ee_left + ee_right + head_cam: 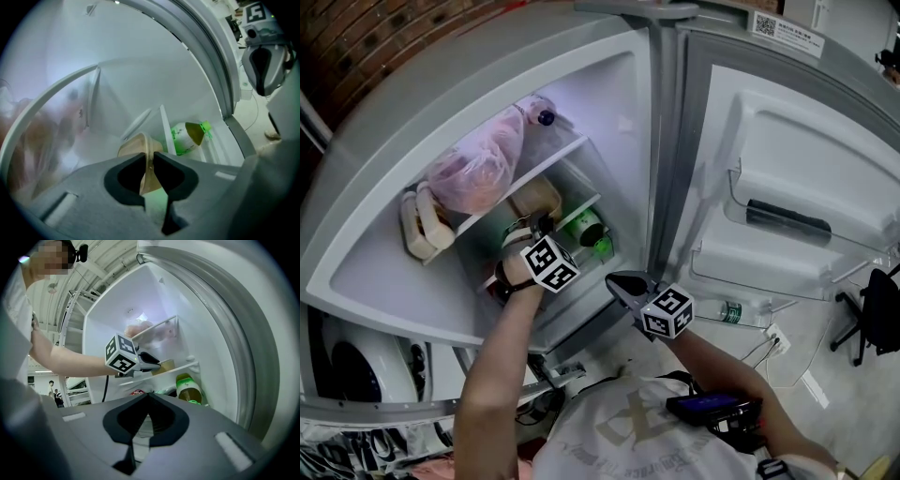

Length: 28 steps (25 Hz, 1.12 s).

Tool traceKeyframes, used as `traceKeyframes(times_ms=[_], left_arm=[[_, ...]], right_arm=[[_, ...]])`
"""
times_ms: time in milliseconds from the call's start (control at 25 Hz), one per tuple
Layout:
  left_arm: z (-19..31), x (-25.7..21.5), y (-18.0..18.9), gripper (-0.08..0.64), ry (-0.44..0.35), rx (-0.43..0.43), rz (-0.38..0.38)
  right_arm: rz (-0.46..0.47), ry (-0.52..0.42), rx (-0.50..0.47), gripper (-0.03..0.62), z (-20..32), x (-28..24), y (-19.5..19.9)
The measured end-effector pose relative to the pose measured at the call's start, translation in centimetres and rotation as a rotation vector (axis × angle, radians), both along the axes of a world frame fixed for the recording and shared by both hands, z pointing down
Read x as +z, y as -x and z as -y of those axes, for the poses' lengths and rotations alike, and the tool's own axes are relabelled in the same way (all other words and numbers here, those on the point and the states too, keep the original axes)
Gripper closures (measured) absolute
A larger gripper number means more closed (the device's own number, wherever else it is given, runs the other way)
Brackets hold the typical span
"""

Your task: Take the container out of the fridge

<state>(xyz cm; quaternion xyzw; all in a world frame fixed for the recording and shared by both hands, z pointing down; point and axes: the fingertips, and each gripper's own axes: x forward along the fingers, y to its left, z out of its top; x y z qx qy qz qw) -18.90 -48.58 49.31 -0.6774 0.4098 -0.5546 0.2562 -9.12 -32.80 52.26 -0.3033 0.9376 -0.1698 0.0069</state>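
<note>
Right tool closed, seemingly empty; left tool pinches container rim beside bottle.

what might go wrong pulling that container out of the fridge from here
1. The left gripper is shut only on the thin rim of the container, so it may tilt or slip on the way out.
2. The upper shelf sits just above it; lifting too high could knock it.
3. The right gripper is shut and apart, so nothing supports the bottom.
</note>
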Motion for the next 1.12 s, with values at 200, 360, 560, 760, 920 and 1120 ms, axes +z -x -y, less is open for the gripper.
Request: traceKeyframes(times_ms=[200, 360, 560, 760, 920, 1120], left_arm=[[0.0, 0.0, -0.1, 0.512, -0.010, 0.004, 0.020], [-0.7, -0.4, -0.5, 0.514, -0.039, 0.021, 0.020], [-2.2, -1.2, -1.4, 0.514, -0.063, 0.043, 0.005], [-4.4, -1.5, -2.3, 0.514, -0.071, 0.062, -0.017], [-5.9, -1.3, -2.7, 0.514, -0.072, 0.065, -0.034], [-8.3, -1.6, -3.3, 0.514, -0.086, 0.069, -0.046]], right_arm=[[-0.005, 0.002, 0.012, 0.584, 0.1, 0.0, -0.4], [-0.007, 0.001, 0.015, 0.584, -0.2, 0.0, -0.6], [-0.006, 0.006, 0.019, 0.584, -0.9, 0.2, -0.8], [-0.015, 0.010, 0.032, 0.584, -1.4, 0.6, -1.7], [-0.016, 0.018, 0.034, 0.584, -2.3, 0.9, -2.0], [-0.027, 0.013, 0.019, 0.584, -3.5, 0.8, -2.5]])
